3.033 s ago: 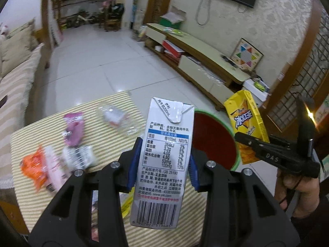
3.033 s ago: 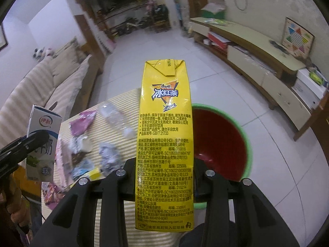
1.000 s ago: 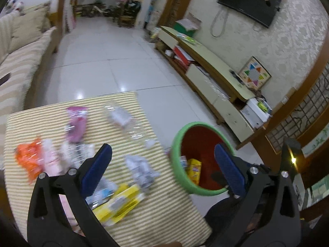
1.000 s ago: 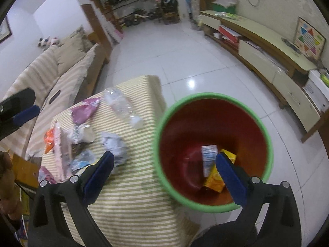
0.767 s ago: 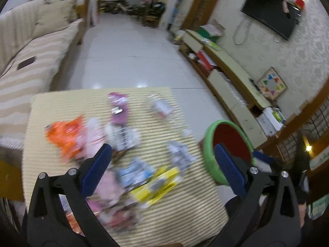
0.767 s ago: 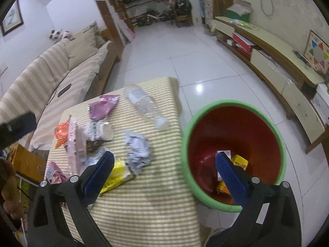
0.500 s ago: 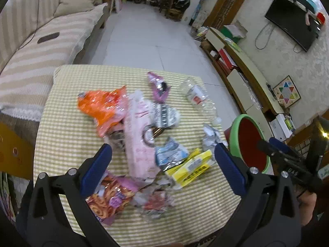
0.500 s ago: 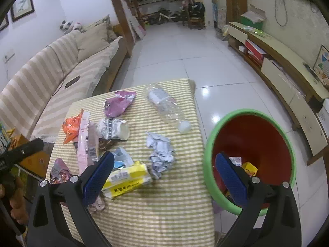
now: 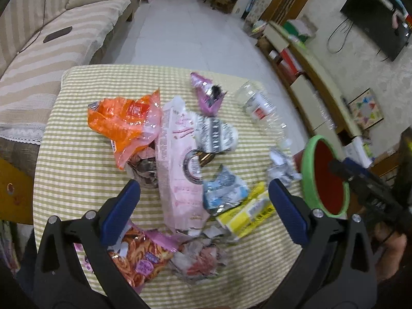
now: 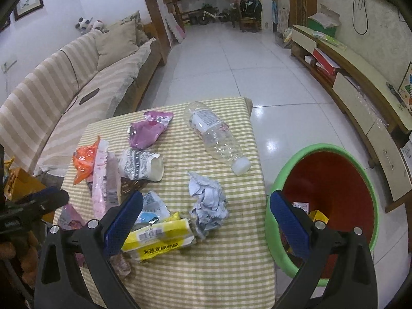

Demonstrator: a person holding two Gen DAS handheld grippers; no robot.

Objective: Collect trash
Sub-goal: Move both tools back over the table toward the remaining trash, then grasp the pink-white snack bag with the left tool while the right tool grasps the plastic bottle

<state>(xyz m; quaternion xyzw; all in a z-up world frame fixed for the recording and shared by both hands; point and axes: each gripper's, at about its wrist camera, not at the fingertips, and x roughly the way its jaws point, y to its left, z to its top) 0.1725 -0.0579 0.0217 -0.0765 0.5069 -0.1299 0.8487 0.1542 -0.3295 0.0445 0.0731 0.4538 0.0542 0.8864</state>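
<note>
Trash lies scattered on a striped tablecloth [image 9: 77, 170]: an orange bag [image 9: 121, 123], a long pink wrapper [image 9: 177, 170], a yellow pack [image 10: 159, 239], a crumpled paper ball [image 10: 208, 203], a clear plastic bottle [image 10: 216, 139] and a purple wrapper [image 10: 148, 131]. The green bin [image 10: 319, 149] with a red inside stands off the table's right edge, with cartons in its bottom. My left gripper [image 9: 203, 206] hovers open above the pink wrapper. My right gripper [image 10: 203, 219] hangs open over the paper ball and the bin's rim. Neither holds anything.
A striped sofa [image 10: 64, 77] runs along the left. A low TV cabinet [image 10: 360, 77] lines the right wall. White tiled floor [image 10: 231, 59] stretches beyond the table. A snack bag [image 9: 136, 255] lies at the table's near edge. A hand [image 9: 388, 242] holds the right gripper.
Both cartons went from the grippers into the bin. Both grippers, now open, have swung back from the bin toward the table, the left one further over the trash pile.
</note>
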